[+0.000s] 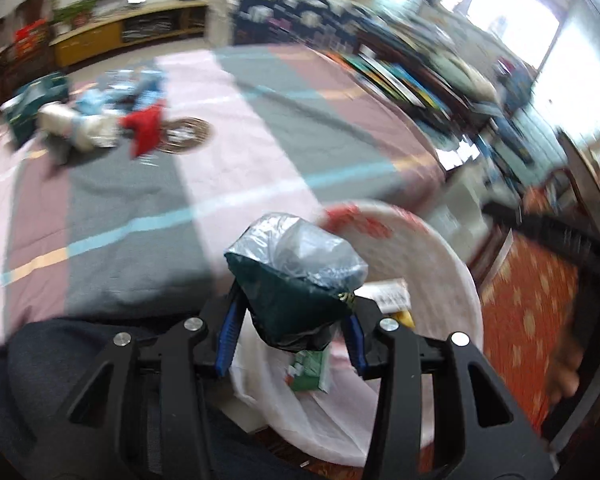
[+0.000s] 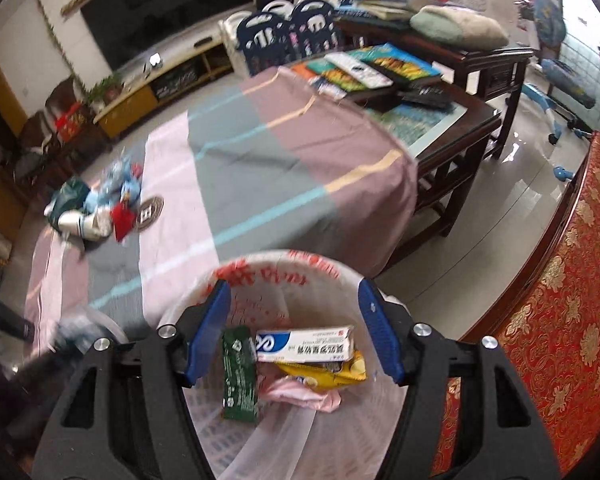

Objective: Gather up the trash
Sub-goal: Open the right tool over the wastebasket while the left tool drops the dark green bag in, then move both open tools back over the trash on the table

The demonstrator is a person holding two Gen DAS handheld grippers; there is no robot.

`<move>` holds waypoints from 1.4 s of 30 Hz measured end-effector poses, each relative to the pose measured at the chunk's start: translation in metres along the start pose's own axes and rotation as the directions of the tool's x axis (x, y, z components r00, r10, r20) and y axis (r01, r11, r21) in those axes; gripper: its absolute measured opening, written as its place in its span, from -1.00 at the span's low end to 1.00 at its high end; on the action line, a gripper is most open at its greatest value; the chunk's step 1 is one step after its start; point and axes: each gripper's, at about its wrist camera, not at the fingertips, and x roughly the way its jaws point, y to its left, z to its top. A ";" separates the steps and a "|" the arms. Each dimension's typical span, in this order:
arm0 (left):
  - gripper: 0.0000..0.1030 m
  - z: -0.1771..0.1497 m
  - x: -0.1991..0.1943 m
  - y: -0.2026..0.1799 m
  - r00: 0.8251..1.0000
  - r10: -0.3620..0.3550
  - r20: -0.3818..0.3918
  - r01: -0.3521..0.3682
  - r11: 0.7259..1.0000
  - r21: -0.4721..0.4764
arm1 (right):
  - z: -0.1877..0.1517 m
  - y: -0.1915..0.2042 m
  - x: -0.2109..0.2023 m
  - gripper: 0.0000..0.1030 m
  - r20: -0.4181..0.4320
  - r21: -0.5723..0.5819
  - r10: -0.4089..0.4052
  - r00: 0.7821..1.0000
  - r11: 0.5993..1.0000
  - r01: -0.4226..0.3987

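Observation:
My left gripper (image 1: 294, 308) is shut on a crumpled dark green wrapper with a silver lining (image 1: 296, 264), which it holds just over the near edge of the white trash basket (image 1: 432, 248). In the right wrist view my right gripper (image 2: 294, 304) stands open above the same basket (image 2: 284, 258), with nothing between its blue pads. Inside lie a white toothpaste box (image 2: 304, 346), a green wrapper (image 2: 240, 376), a yellow packet (image 2: 328, 372) and a pink scrap (image 2: 300, 394). A pile of trash (image 2: 100, 208) lies at the far left of the striped tablecloth (image 2: 280, 168).
A round patterned coaster (image 2: 150, 210) lies beside the pile. Behind the cloth stands a dark wooden table with books and remotes (image 2: 380, 72). A red and gold patterned seat (image 2: 560, 300) runs along the right. A dark sleeve (image 1: 60, 360) shows at the lower left.

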 end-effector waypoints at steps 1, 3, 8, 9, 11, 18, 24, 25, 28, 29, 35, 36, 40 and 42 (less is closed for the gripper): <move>-0.12 -0.003 0.008 -0.015 0.999 -0.019 -0.031 0.021 0.998 0.061 | 0.003 -0.002 -0.003 0.28 0.013 0.007 -0.002 1.000 1.000 0.002; -0.06 -0.009 0.018 -0.038 0.997 -0.048 -0.060 0.057 0.985 0.164 | 0.007 -0.006 -0.005 0.28 0.027 0.018 -0.010 1.000 1.000 0.010; 0.58 -0.022 0.027 -0.068 0.995 -0.064 -0.081 0.086 0.951 0.296 | 0.009 -0.013 -0.003 0.29 0.018 0.044 -0.006 1.000 0.999 0.005; 0.61 -0.022 0.026 -0.068 0.995 -0.060 -0.075 0.080 0.949 0.304 | 0.008 -0.013 -0.002 0.29 0.014 0.044 -0.005 1.000 0.999 0.004; 0.69 -0.021 0.023 -0.063 0.997 -0.044 -0.058 0.059 0.956 0.289 | 0.005 -0.011 0.001 0.29 0.004 0.042 -0.002 1.000 0.999 0.002; 0.71 -0.008 0.017 -0.019 0.993 0.114 0.013 -0.115 0.986 0.124 | 0.000 -0.005 0.006 0.40 -0.015 0.033 0.005 1.000 0.999 -0.004; 0.71 0.007 0.000 0.046 0.956 0.286 0.061 -0.280 0.955 -0.094 | -0.004 0.001 0.014 0.42 -0.042 0.013 0.001 0.999 1.000 0.000; 0.71 0.009 -0.003 0.059 0.949 0.309 0.062 -0.299 0.945 -0.134 | -0.005 0.002 0.016 0.42 -0.049 0.010 0.002 0.999 1.000 -0.001; 0.74 0.013 -0.011 0.096 0.932 0.357 0.056 -0.335 0.912 -0.237 | -0.007 0.007 0.021 0.42 -0.066 -0.001 0.002 0.998 1.000 -0.002; 0.75 0.013 -0.014 0.106 0.928 0.369 0.053 -0.343 0.901 -0.266 | -0.008 0.009 0.024 0.42 -0.072 -0.005 0.002 0.997 1.000 -0.002; 0.77 0.009 -0.019 0.163 0.912 0.411 0.015 -0.371 0.838 -0.401 | -0.010 0.023 0.033 0.42 -0.102 -0.034 0.007 0.995 0.999 -0.011; 0.77 0.007 -0.021 0.169 0.912 0.411 0.014 -0.367 0.829 -0.421 | -0.011 0.026 0.035 0.42 -0.104 -0.040 0.007 0.995 0.999 -0.012; 0.77 0.000 -0.031 0.190 0.906 0.422 0.028 -0.358 0.800 -0.483 | -0.012 0.037 0.040 0.42 -0.117 -0.055 0.016 0.993 0.998 -0.022; 0.77 -0.003 -0.034 0.197 0.900 0.434 0.027 -0.363 0.783 -0.505 | -0.013 0.044 0.042 0.42 -0.122 -0.066 0.022 0.992 0.997 -0.030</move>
